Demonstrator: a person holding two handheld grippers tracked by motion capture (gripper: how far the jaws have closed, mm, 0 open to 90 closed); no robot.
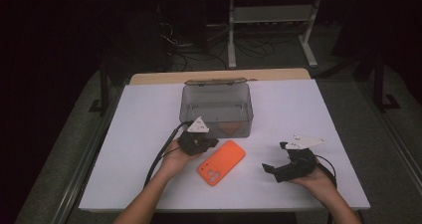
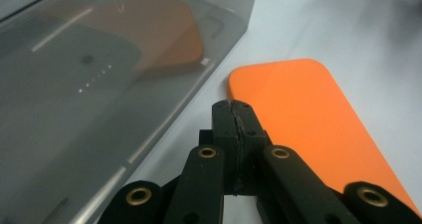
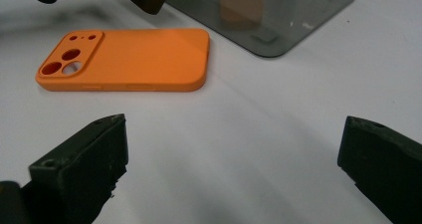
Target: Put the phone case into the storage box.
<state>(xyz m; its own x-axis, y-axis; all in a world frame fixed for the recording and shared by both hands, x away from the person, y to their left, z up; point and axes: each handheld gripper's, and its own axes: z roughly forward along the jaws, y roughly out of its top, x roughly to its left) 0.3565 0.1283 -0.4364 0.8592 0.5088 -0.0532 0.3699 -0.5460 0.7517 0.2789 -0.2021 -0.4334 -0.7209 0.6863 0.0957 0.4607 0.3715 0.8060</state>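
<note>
Matte black left tongs [image 2: 234, 114] pressed together empty beside smooth, round-cornered orange phone case [image 2: 303, 119]; right tongs [image 3: 234, 164] wide.

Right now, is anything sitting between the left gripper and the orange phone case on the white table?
Nothing visible. The left gripper, jaws shut and empty, sits just beside the flat orange phone case. The smoky transparent plastic box stands on the gripper's other side, not between them. The white table around the case is bare.

Dim room – white table [image 1: 139, 134], white shelf frame [image 1: 271, 15] behind, cables [image 1: 199, 47] on floor.
</note>
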